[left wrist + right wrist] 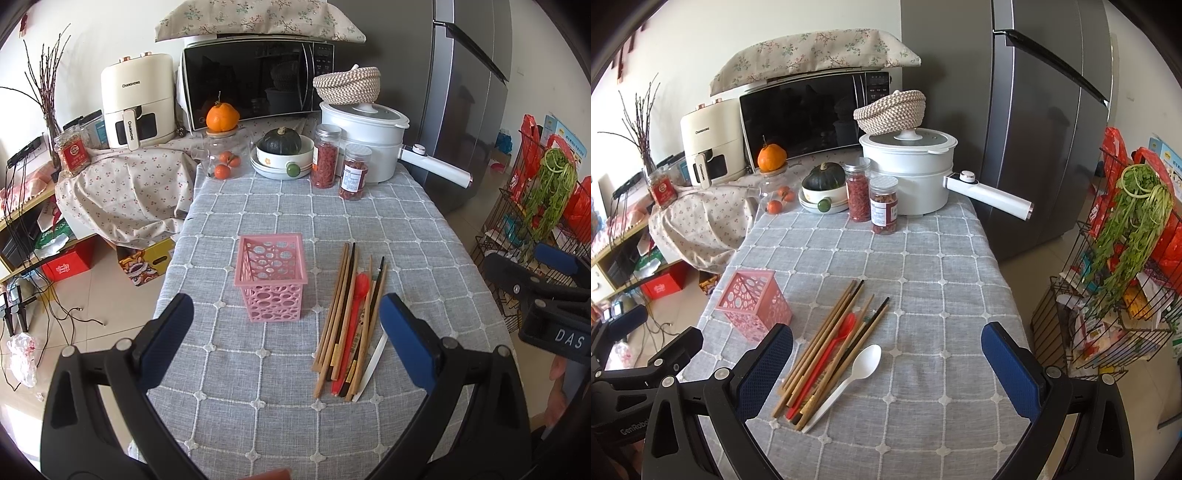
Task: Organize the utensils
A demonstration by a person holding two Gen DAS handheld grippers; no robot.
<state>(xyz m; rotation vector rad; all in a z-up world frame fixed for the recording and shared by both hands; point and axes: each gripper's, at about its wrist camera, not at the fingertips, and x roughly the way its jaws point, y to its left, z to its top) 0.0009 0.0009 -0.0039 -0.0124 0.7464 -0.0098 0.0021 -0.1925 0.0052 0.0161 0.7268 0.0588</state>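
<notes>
While both grippers hover over the grey checked surface (pixel 923 258) with fingers spread wide and holding nothing, the utensils lie loose beside an empty pink basket (pixel 271 280). The left gripper (pixel 286 332) faces the basket; the right gripper (pixel 886 354) faces the pile. The chopsticks (pixel 827 332) are thin, stiff and light, likely to roll or slip, so a pinch across mid-length seems safest. A red spoon (pixel 834 343) lies among them, and a white plastic spoon (pixel 849 376) rests at the pile's right edge, best taken by its handle. The perforated basket looks light enough to tip when nudged. At the far end, two clear jars (pixel 871 199) hold dried red contents, and a bowl (pixel 823 192) carries a dark green squash.
</notes>
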